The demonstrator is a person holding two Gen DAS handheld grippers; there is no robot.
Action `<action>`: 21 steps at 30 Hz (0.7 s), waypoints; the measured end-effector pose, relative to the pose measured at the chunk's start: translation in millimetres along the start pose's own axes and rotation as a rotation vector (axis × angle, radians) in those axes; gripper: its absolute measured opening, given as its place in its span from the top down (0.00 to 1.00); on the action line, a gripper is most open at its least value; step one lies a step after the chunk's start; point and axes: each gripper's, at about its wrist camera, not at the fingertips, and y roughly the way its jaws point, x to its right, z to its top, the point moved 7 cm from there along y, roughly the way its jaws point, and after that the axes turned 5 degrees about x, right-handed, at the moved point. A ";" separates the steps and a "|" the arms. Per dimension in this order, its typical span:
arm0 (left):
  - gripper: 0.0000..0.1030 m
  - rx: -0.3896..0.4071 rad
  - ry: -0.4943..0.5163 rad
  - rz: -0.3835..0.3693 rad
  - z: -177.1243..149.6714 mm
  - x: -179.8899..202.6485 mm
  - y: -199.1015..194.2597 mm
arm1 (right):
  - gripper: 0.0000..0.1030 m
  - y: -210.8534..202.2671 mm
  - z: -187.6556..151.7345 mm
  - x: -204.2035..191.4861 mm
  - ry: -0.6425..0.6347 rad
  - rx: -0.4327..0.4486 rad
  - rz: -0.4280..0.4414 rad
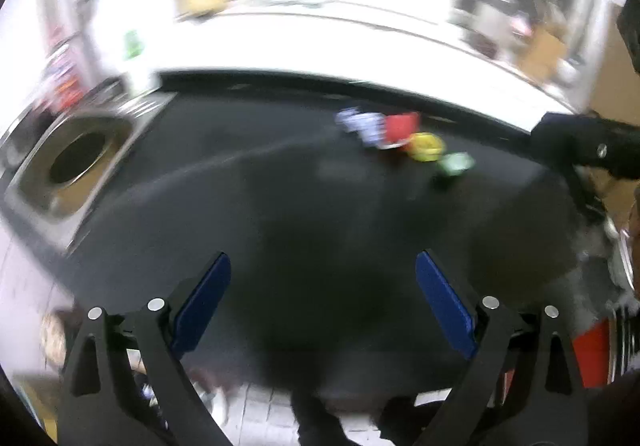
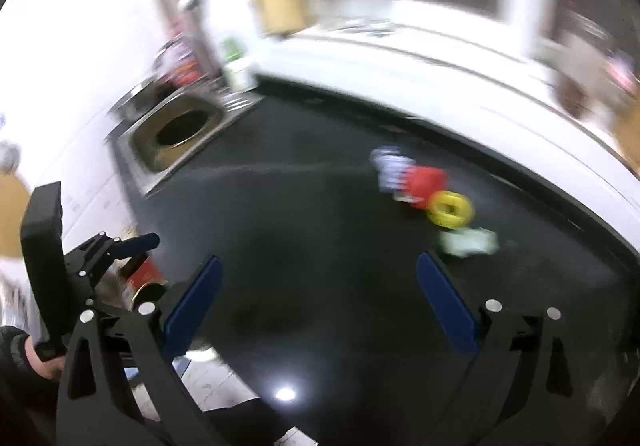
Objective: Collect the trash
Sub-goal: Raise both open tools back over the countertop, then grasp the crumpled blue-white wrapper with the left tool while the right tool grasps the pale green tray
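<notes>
- Dark countertop (image 1: 304, 214) filling both views, blurred, backed by a white ledge (image 1: 360, 58) and what seems a window beyond.
- Nearest, left gripper (image 1: 323, 270): blue pads spread wide, nothing between them, bare counter beneath; held empty, presumably ready to take a piece of litter.
- Likewise right gripper (image 2: 319, 274): pads spread just as wide, nothing pinched; tilted down at the counter so the litter lies ahead.
- Beside the right gripper's left finger, the other tool with the person's hand (image 2: 44, 360) on its handle; a red can (image 2: 140, 274) just behind, possibly more trash, too smeared to say.
- Ahead and right of both claws, well apart from the pads: the trash cluster, namely green scrap (image 2: 468, 242) closest, then yellow ring (image 2: 450, 209), red piece (image 2: 426, 182), blue-white wrapper (image 2: 390, 166), touching or nearly so in a row near the ledge.
- Farther, ahead and left: round opening in a steel plate (image 1: 78, 156), sunk into the counter, likely the drop chute for the collected pieces.
</notes>
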 end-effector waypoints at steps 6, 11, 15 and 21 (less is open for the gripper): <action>0.12 -0.014 0.112 -0.067 19.9 72.1 15.6 | 0.08 -47.2 -33.6 90.6 0.149 0.046 -0.111; 0.12 -0.020 0.146 -0.071 26.7 89.3 24.7 | 0.09 -58.9 -46.9 115.5 0.194 0.061 -0.130; 0.12 -0.029 0.145 -0.054 32.4 86.3 33.6 | 0.08 -57.7 -44.8 117.1 0.194 0.069 -0.131; 0.12 -0.037 0.139 -0.036 42.1 74.2 55.6 | 0.09 -44.1 -34.5 120.0 0.182 0.060 -0.127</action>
